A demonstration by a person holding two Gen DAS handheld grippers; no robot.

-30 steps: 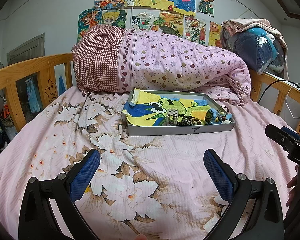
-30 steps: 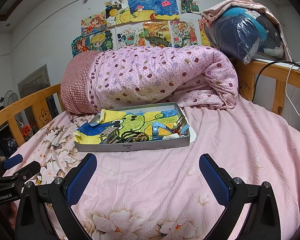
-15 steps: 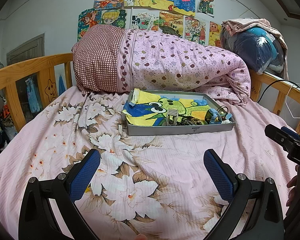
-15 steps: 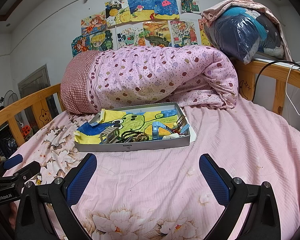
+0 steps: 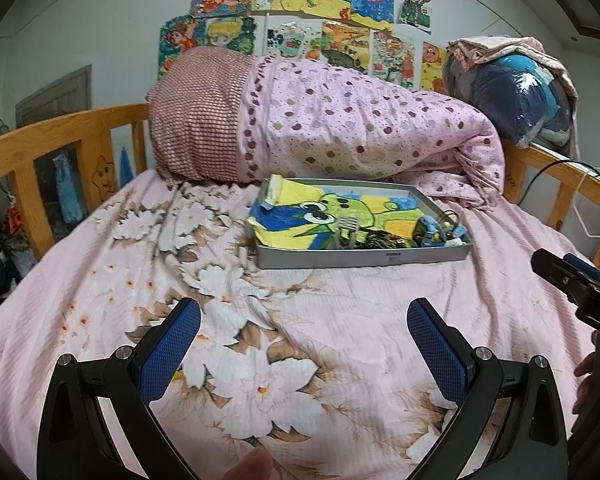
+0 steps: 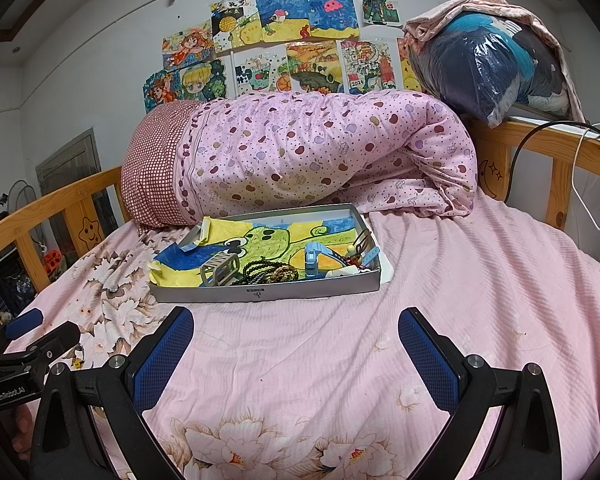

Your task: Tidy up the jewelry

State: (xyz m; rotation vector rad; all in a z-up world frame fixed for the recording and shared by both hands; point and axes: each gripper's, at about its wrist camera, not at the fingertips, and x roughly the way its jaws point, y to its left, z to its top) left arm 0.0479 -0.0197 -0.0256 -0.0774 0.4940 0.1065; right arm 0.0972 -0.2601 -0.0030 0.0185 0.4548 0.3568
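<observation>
I hold my left gripper [image 5: 304, 344] and right gripper [image 6: 296, 344] spread wide and empty above the pink floral bedsheet [image 6: 440, 280]. Ahead, well apart, a shallow grey tray [image 6: 268, 293] keeps dark beaded bracelets [image 6: 266, 271] and blue clips [image 6: 311, 261] corralled for sorting.

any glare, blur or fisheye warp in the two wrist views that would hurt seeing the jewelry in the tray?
Left wrist: soft and slightly blurred, tray contents mushy, bed rails bowed. Right wrist: sharper, dark beads resolvable, glare only on the plastic bag, corners vignetted black.
</observation>
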